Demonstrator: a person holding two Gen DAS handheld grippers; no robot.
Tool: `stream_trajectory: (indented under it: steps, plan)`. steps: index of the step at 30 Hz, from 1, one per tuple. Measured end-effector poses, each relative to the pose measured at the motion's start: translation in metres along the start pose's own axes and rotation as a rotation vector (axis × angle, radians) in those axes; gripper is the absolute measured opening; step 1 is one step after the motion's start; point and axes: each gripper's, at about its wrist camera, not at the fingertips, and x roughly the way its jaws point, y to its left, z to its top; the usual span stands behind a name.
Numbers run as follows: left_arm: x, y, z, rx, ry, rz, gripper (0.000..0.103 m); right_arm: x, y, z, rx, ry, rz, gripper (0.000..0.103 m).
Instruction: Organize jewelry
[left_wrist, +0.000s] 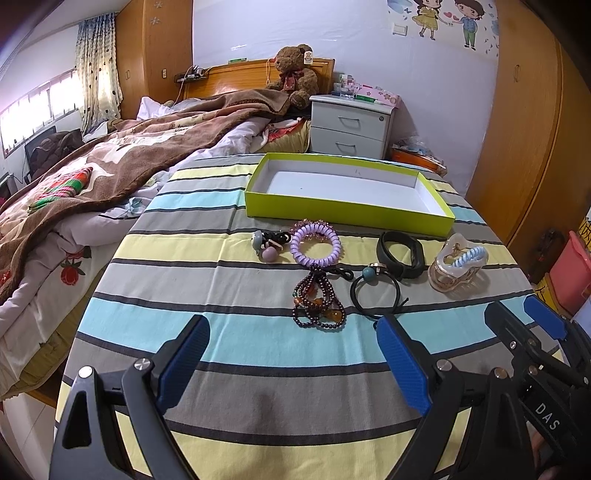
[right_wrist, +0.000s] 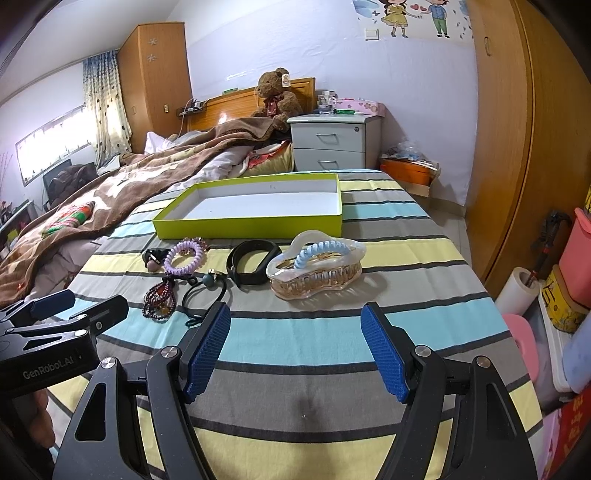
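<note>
Task not yet begun: the green box (left_wrist: 349, 216) lies empty, all jewelry (left_wrist: 319, 299) rests on the striped cloth (left_wrist: 258, 347) before it, and left gripper (left_wrist: 291, 360) and right gripper (right_wrist: 295, 349) gape wide, holding nothing.

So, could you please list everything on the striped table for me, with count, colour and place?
box: one, lime green with white inside, empty, far side of table
spiral hair tie: one, lilac, just before the box
bobble hair ties: small cluster, black with pastel beads, left of the spiral
bead bracelet: one, dark maroon, nearest
elastic hair tie: one, black with teal bead, right of the beads
wristband: one, black, behind the elastic
claw clip: one, clear amber, far right
blue spiral tie: one, resting on the clip
tablecloth: one, striped
left gripper: black and blue, open, empty
right gripper: same, open, empty
</note>
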Motion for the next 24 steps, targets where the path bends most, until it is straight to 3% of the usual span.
stream_trajectory:
  steps: [24]
  plan:
    - [0.0000,0.0008,-0.0008,-0.001,-0.003,0.002,0.093,-0.0025,0.0008,-0.0003,-0.002,-0.004,0.002,0.073]
